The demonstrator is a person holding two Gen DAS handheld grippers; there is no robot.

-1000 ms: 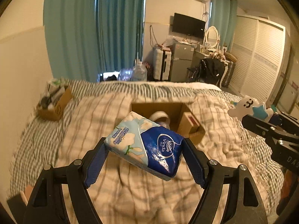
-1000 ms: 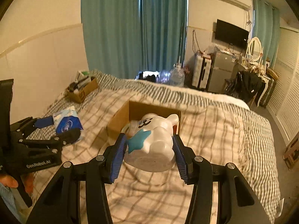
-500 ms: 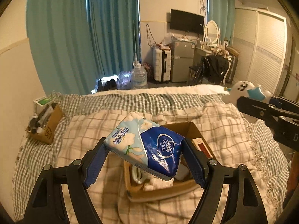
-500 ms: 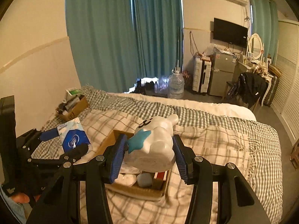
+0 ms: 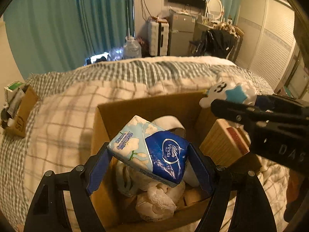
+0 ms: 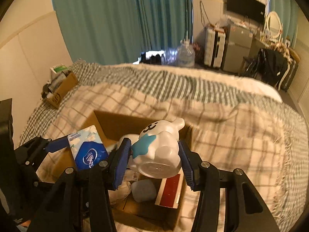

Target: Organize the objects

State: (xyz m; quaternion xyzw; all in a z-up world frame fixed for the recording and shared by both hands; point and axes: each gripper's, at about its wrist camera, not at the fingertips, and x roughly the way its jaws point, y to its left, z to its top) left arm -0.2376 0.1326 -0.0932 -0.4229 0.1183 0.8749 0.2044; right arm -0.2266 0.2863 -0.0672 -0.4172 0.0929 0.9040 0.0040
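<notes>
My left gripper (image 5: 148, 166) is shut on a blue and white Vinda tissue pack (image 5: 152, 150), held just above the open cardboard box (image 5: 146, 104) on the bed. The pack also shows in the right wrist view (image 6: 87, 150). My right gripper (image 6: 152, 164) is shut on a white bear figurine with a blue star (image 6: 158, 150), held over the same box (image 6: 115, 121); the figurine shows at the right in the left wrist view (image 5: 226, 94). Inside the box lie white crumpled items (image 5: 156, 199), a wooden block with a red stripe (image 5: 226, 143) and a grey lump (image 6: 143, 190).
The box sits on a plaid blanket (image 5: 61, 116) over a striped bed cover (image 6: 173, 85). A smaller cardboard box with bottles (image 5: 17, 106) stands at the bed's left edge by the wall. Teal curtains, a water jug (image 6: 185, 55), suitcases and a wardrobe lie beyond the bed.
Both grippers have moved forward and down over the box, still holding their objects. The box now fills the lower view, and the two grippers are closer together.
</notes>
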